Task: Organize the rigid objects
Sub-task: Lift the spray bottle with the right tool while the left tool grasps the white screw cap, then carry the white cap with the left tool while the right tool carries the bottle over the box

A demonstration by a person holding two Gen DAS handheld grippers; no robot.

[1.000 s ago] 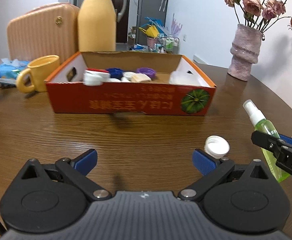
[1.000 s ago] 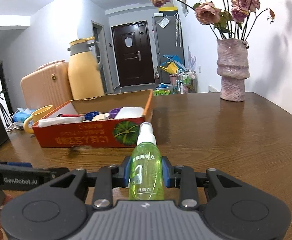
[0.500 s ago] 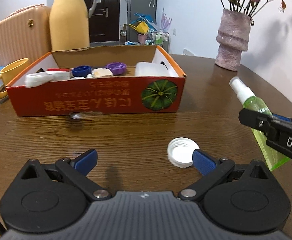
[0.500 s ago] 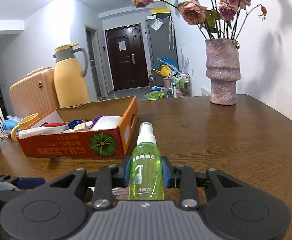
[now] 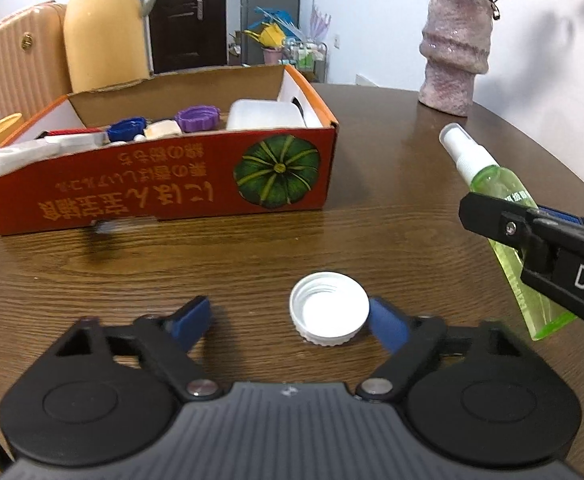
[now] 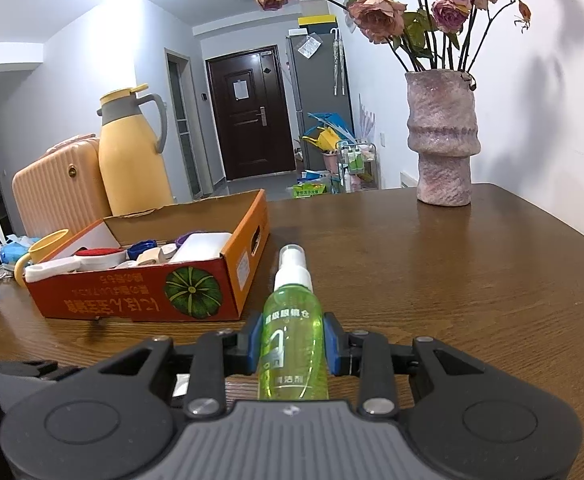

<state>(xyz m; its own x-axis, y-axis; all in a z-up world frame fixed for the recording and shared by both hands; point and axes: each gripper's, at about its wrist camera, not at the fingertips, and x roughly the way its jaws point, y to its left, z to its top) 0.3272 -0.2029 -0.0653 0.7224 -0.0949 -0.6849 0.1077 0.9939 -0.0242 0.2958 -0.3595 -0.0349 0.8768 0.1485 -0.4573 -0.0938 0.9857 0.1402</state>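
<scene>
Left wrist view: cardboard box (image 5: 163,196) on tabletop (image 5: 392,184), then left gripper (image 5: 287,318) spread wide around upturned white cap (image 5: 329,308), right pad touching. Right gripper (image 6: 292,344) clamped on green spray bottle (image 6: 294,332). Risk: off-centre closing may skid cap away.

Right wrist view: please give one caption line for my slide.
Right gripper clamps a green spray bottle above the wooden table, beside the orange box of caps.

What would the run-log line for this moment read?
left tongs: open, white cap between fingers, on table | right tongs: shut on green spray bottle | orange box: holds caps
</scene>
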